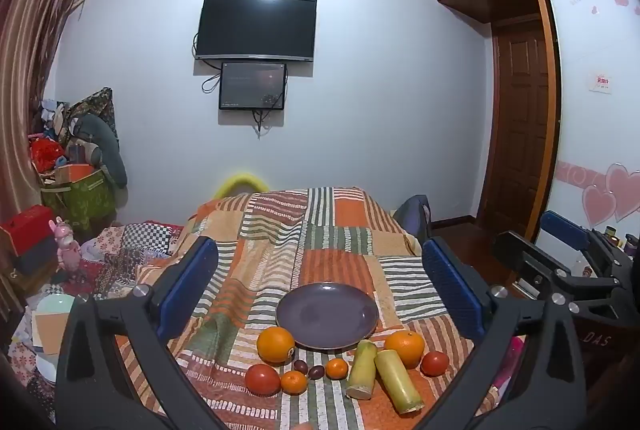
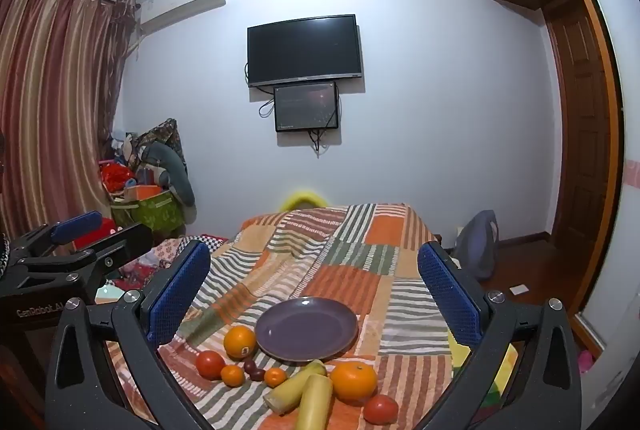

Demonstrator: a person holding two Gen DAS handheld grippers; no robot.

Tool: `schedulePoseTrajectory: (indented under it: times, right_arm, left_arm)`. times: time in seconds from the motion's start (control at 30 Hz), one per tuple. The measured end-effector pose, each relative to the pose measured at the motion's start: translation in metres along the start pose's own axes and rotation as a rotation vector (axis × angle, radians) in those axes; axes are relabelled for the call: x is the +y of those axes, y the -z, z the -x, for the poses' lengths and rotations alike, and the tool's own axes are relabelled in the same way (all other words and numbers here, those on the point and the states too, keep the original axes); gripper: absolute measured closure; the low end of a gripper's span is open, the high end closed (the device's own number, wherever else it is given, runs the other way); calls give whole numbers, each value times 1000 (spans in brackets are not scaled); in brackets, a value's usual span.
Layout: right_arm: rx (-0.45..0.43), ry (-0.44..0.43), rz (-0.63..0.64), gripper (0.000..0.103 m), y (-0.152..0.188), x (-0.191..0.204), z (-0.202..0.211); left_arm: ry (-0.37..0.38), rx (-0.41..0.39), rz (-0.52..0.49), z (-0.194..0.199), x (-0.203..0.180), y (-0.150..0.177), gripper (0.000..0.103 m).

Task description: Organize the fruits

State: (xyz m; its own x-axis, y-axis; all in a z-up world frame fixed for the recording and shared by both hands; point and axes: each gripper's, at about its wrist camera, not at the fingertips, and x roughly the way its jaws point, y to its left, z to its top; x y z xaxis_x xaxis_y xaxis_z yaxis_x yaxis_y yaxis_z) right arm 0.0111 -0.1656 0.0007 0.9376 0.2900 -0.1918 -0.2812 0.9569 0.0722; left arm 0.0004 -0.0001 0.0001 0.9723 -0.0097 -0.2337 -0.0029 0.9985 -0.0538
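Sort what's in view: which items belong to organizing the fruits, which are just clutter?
Job: purple plate, two oranges, two tomatoes, two tangerines, two dark plums, two sugarcane pieces.
Clutter: TV, pink toy, green box.

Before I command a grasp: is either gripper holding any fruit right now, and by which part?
Nothing is held. Left gripper and right gripper are both open above the cloth, short of the fruit.

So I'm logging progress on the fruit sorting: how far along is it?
Nothing is done yet: the purple plate is bare. Nothing is in hand; the left gripper and right gripper are open and empty. All fruit remains on the blanket, including the left orange and right tomato.
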Motion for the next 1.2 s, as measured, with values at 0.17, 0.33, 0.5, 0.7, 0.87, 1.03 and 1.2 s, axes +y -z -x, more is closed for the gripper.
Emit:
schedulePoseTrajectory:
  times: [0.17,0.33,0.5,0.7,0.87,1.03,1.2]
  right_arm:
    - [7,1,-1,0,0,-1,-1]
    - [10,2,-2,0,2,-1,0]
    - [7,4,0,0,4,1,5]
    - [11,1,-4,0,1,0,2]
    - [10,1,-4,0,1,0,2]
    - [11,1,-7,0,-1,1,0]
    - [5,0,-6,0,-4,2,3]
  left_arm:
    - [3,5,-4,-3,-3,-2,0]
    - [6,-5,0,-2,-3,0,0]
    - [4,-8,2,-2,1,1,0]
    - [3,-9,7,-1,3,4,0]
    - [1,-12,8,0,3,5,0]
    - [2,-13,3,1,3,4,0]
    - [6,-13,4,2,2,2,0]
